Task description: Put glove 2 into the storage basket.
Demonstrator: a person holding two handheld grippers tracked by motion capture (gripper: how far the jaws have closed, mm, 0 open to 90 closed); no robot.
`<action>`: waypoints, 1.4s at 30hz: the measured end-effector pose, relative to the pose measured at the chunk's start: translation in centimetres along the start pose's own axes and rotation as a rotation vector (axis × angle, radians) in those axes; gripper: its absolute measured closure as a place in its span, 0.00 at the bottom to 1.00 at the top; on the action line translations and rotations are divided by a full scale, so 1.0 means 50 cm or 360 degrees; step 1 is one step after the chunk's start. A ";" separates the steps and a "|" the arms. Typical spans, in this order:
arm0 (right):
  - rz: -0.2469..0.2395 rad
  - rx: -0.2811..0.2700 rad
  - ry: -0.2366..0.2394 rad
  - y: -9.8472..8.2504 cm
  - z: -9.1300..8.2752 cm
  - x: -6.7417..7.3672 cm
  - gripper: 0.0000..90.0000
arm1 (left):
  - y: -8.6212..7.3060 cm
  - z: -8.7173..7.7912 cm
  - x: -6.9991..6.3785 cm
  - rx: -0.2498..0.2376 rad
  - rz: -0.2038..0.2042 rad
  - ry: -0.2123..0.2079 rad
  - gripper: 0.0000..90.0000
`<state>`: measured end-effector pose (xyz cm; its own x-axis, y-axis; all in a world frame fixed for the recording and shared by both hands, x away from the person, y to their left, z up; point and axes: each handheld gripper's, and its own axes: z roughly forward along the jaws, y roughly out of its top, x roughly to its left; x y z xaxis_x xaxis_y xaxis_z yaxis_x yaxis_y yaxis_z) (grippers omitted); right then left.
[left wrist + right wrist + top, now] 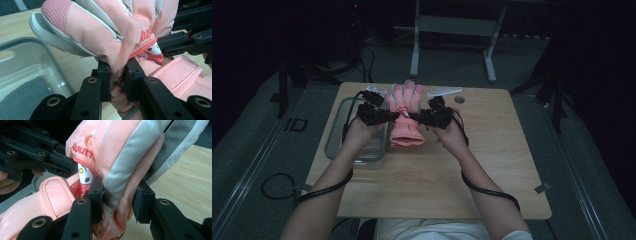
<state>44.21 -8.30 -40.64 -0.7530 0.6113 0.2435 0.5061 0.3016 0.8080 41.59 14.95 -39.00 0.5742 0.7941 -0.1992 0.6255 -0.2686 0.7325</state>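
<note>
A pink and white padded glove (406, 112) is lifted above the wooden table (492, 150), fingers pointing away from me and the cuff hanging toward me. My left gripper (394, 116) is shut on the glove's left edge near the wrist; in the left gripper view its jaws (118, 72) pinch a fold of the pink fabric (100, 32). My right gripper (414, 117) is shut on the glove's opposite side, and in the right gripper view its pads (120, 192) squeeze the grey and pink side panel (120, 150). A small cartoon patch (83, 176) sits at the wrist strap.
A clear plastic bin (337, 135) stands on the table's left side, just under and left of the glove, its rim (22, 40) close below my left gripper. White bits (444, 91) lie at the table's far edge. Cables trail off my forearms.
</note>
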 end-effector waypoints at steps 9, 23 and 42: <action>-0.0044 0.0005 0.0073 0.044 0.061 0.045 0.72 | -0.016 -0.061 0.050 -0.0009 -0.0058 0.0096 0.85; -0.0096 0.0047 0.0169 0.090 0.158 0.105 0.72 | -0.049 -0.126 0.120 0.0003 -0.0143 0.0230 0.86; -0.0050 0.0153 0.0160 0.056 0.270 0.094 0.72 | -0.114 -0.064 0.200 0.0064 -0.0314 0.0246 0.86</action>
<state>47.78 5.28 -44.45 -0.8048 0.5258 0.2753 0.5161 0.3909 0.7621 42.04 26.17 -43.08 0.3534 0.9064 -0.2314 0.7397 -0.1194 0.6623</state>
